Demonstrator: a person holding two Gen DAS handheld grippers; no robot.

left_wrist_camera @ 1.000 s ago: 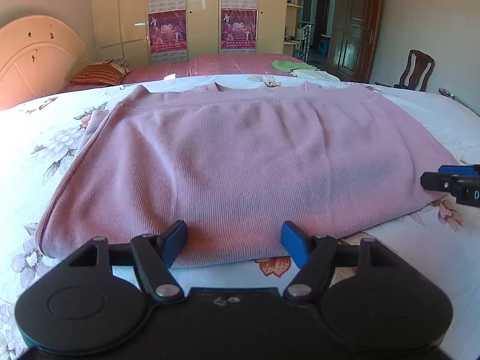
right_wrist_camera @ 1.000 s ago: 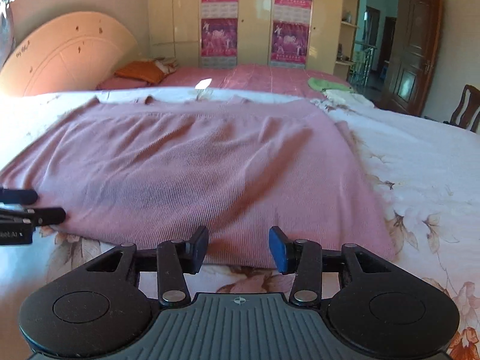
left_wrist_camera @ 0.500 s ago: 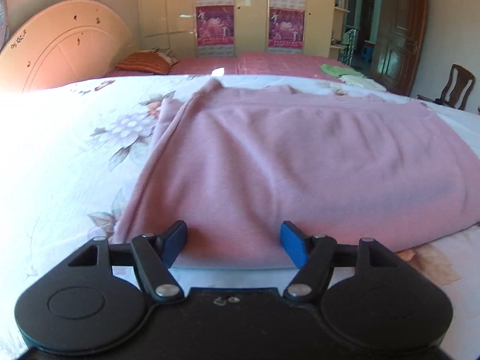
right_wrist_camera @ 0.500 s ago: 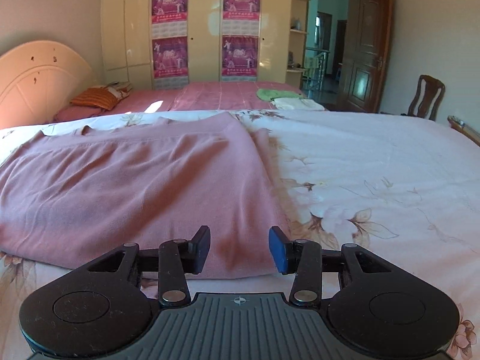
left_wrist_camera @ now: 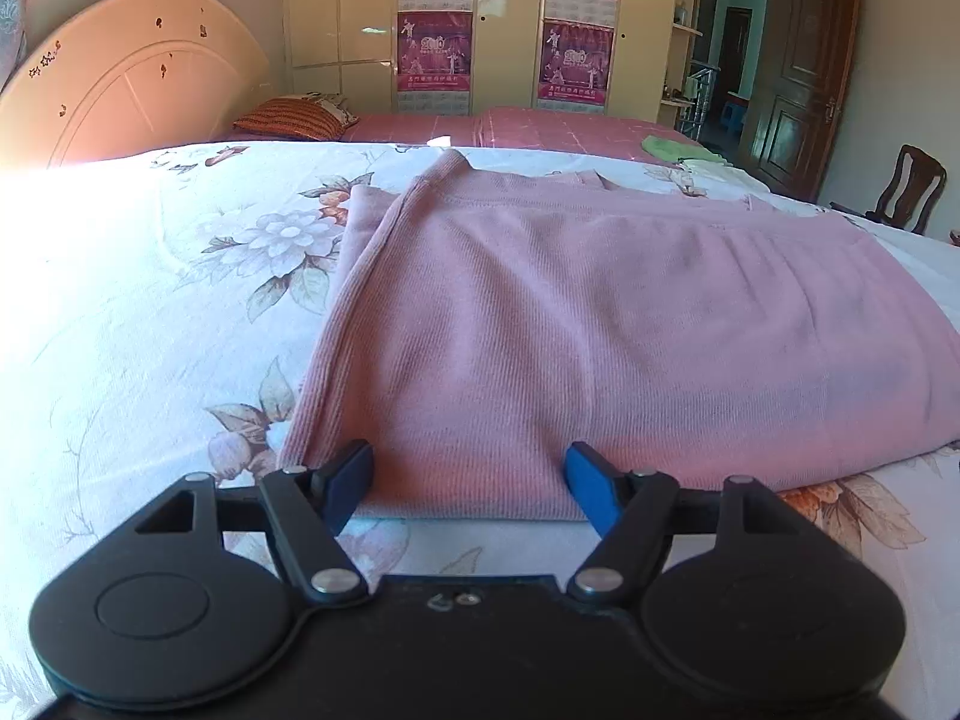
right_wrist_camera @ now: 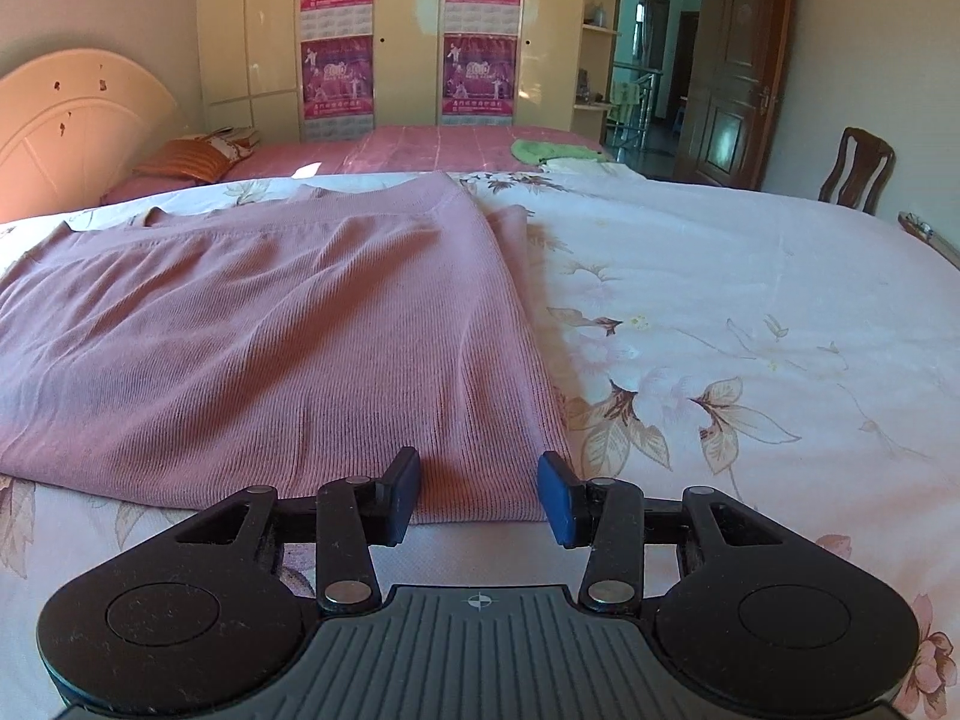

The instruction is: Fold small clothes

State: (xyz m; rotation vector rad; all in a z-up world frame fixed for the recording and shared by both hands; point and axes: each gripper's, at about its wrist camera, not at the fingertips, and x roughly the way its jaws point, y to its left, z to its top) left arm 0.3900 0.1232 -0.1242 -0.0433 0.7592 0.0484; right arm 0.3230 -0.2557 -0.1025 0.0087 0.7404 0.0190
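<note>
Bed (left_wrist_camera: 138, 312): floral sheet, seen in both views; bare sheet is shown left of the garment by the left camera and right of it by the right camera.
Pink top (left_wrist_camera: 600, 330): laid flat and folded on the sheet; its left edge is caught only in the left view, its right edge (right_wrist_camera: 528, 360) only in the right.
Left gripper (left_wrist_camera: 468, 477): spread wide, nothing pinched, near hem sitting between the tips.
Right gripper (right_wrist_camera: 479, 492): also spread, near-right corner framed between its tips.
</note>
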